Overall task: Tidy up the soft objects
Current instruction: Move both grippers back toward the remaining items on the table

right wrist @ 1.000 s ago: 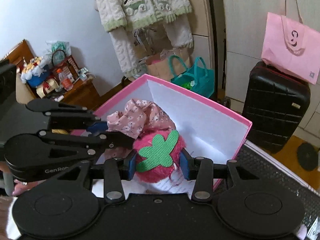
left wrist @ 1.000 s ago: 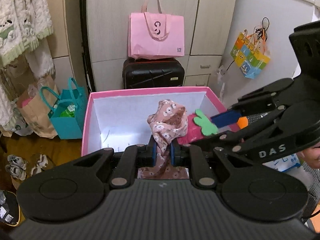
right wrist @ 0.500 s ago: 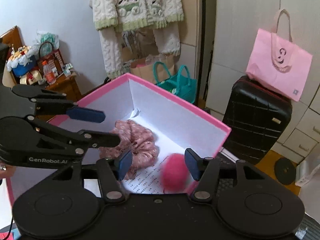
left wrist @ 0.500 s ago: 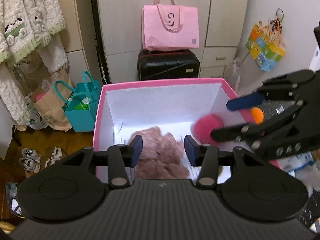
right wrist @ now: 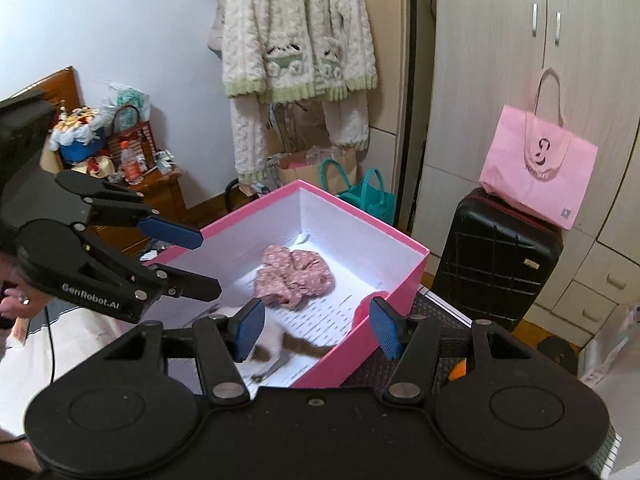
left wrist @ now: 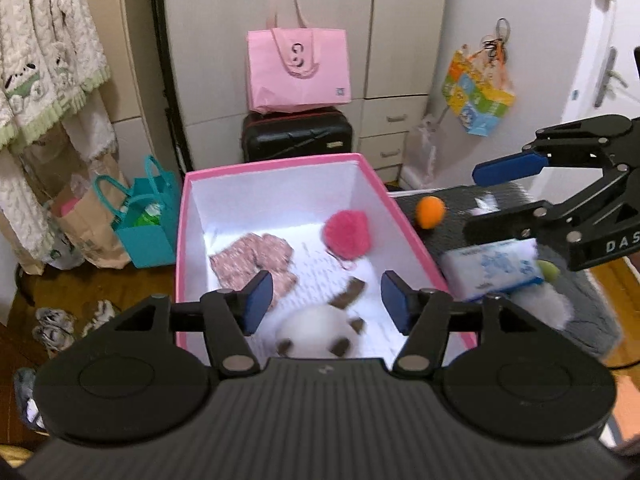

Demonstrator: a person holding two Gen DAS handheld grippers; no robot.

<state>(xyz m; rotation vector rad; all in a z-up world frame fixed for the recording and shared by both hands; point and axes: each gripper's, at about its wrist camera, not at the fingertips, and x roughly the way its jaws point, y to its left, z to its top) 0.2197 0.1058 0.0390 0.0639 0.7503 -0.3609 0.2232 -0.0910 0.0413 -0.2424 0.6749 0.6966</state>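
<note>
Now both my grippers hang released above the pink cardboard box [left wrist: 404, 216], left gripper [left wrist: 326, 300] still widening, right gripper [right wrist: 316, 326] empty. Three soft things lie inside: one crumpled floral cloth [left wrist: 256, 260], one fuzzy pink ball [left wrist: 347, 234], one blurred white-and-brown plush [left wrist: 320, 332], partly hidden.

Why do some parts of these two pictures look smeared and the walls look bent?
Left wrist view: the white and brown plush toy and the tissue pack are smeared by motion, and the fisheye lens bows the wardrobe. Right wrist view: the plush toy is again blurred, while the floral fabric in the pink box stays fairly sharp.
</note>
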